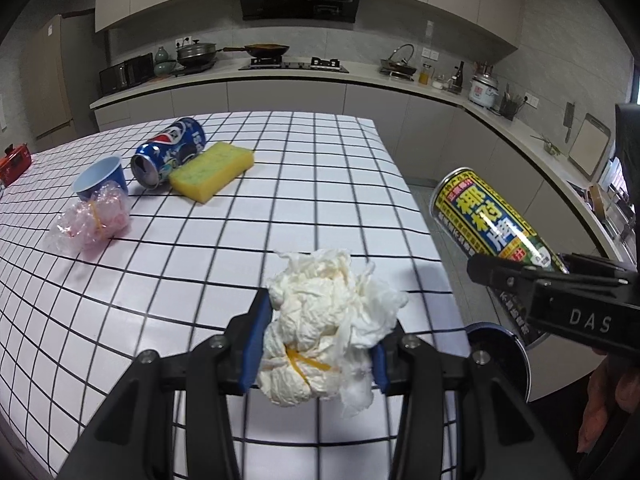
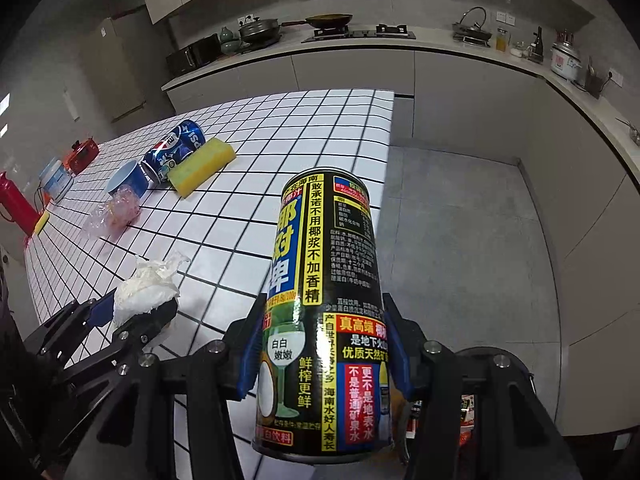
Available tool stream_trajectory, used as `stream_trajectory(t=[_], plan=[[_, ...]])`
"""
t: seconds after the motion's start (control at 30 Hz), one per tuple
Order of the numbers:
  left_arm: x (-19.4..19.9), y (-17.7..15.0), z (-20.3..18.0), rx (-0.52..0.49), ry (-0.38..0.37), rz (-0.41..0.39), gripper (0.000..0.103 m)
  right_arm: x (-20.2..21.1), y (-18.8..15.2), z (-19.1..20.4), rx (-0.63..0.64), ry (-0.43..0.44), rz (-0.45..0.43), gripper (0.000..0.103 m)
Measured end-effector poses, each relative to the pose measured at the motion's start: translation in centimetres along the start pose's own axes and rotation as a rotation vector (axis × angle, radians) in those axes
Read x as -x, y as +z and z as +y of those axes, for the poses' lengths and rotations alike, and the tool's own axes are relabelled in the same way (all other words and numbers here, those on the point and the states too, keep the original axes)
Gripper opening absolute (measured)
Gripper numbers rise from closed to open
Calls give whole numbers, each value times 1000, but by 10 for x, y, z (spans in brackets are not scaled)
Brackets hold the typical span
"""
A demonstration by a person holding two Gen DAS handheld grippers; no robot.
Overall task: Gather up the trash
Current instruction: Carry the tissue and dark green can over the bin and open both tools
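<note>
Closest to the lens on the left side, the left gripper (image 1: 318,354) is clamped on a crumpled wad of white tissue (image 1: 324,328) with a yellow rubber band around its lower part, blue pads (image 1: 252,350) pressed in on both sides. It hangs above the near part of the counter (image 1: 224,248), which has that white cover with the black grid.

Same deal on the other side: the right gripper (image 2: 322,350) is closed around a tall black drink can (image 2: 324,312) with yellow and blue Chinese lettering. The can tilts up and away from the gripper, out past the counter's right edge, with grey floor (image 2: 460,240) behind it. From the left wrist view the can sits off to the right of the tissue, well apart from it.

Further out on the counter, the rest of the stuff is bunched together at the far left. A blue Pepsi can (image 1: 168,152) lies on its side, and a yellow sponge (image 1: 212,170) sits right against it. Left of the can is a small blue cup (image 1: 100,178), and a scrunched pinkish clear plastic bag (image 1: 90,222) with a yellow band sits just in front of it, looks like it's touching the cup but honestly hard to tell through the fisheye.

At the counter's far left end there's a red bottle (image 2: 16,208) and a small red box (image 2: 82,154).
</note>
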State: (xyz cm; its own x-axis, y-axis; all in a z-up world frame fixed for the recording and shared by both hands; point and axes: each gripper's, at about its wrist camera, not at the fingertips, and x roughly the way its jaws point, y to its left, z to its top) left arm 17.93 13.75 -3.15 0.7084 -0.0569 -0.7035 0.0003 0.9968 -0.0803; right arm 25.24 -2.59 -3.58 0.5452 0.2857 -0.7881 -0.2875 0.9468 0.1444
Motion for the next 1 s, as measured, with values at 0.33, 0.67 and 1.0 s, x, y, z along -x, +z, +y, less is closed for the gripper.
stream_trajectory(t=[0.33,0.67,1.0], plan=[[13,-14,-73,-53,-80,-9,45,42,-36,-73,-65,-61,-16,55],[9,-47,-161,-106,-178,28,45,68,-90,-161,-142,-130,15,55],[-10,-74,-213,-122,-204,79,45,67,-134,-215,-165,-154,66,55]])
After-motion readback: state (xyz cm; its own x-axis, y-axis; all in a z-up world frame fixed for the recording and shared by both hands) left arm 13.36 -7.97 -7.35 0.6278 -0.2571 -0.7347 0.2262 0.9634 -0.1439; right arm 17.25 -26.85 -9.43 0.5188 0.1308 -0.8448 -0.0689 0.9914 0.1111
